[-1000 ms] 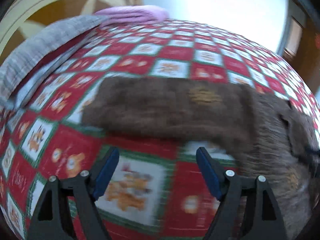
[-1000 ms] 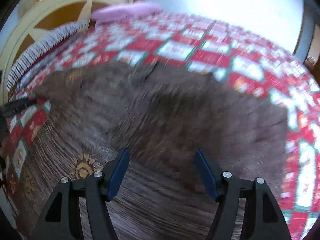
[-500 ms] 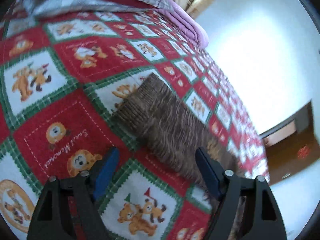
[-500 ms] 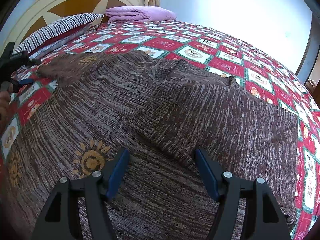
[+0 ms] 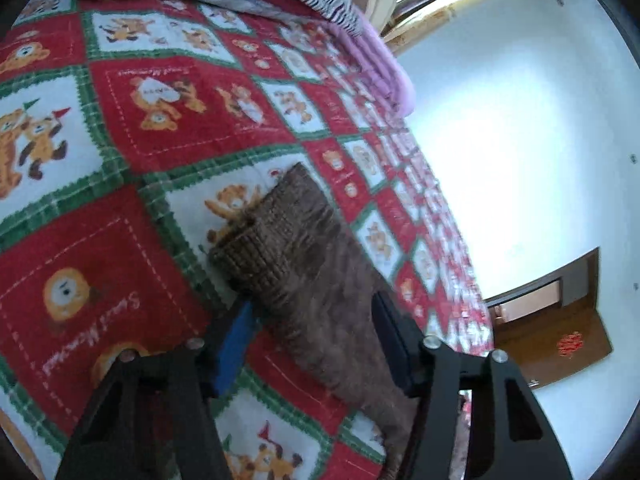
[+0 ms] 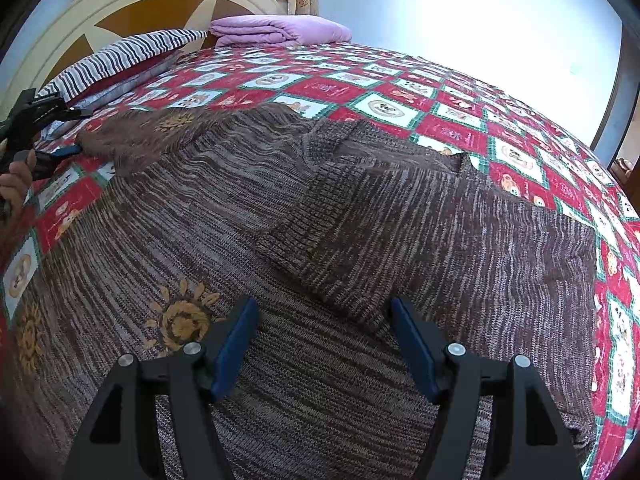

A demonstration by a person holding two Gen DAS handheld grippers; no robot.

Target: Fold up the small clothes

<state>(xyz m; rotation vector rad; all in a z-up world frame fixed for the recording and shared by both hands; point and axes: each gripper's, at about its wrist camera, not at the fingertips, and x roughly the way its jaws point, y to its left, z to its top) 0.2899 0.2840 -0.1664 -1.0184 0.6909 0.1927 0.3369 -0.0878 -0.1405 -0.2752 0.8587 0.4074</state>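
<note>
A brown knitted sweater [image 6: 320,240] with orange sunflower motifs lies flat on the bed. Its right sleeve [image 6: 384,216] is folded across the body. Its left sleeve [image 5: 304,248] stretches out over the quilt, with the ribbed cuff at the far end. My left gripper [image 5: 316,332] is open, its jaws on either side of that sleeve just behind the cuff. It also shows at the left edge of the right wrist view [image 6: 48,148], held by a hand. My right gripper [image 6: 324,344] is open and empty above the sweater's body.
The bed has a red, white and green bear-print quilt [image 5: 168,120]. A striped pillow [image 6: 128,52] and a folded purple blanket [image 6: 280,30] lie by the cream headboard [image 6: 120,4]. A white wall and a wooden door [image 5: 560,320] stand beyond the bed.
My left gripper has swung round and moved in along the left sleeve, so the sleeve now lies between its jaws. My right gripper has settled over the sweater's body.
</note>
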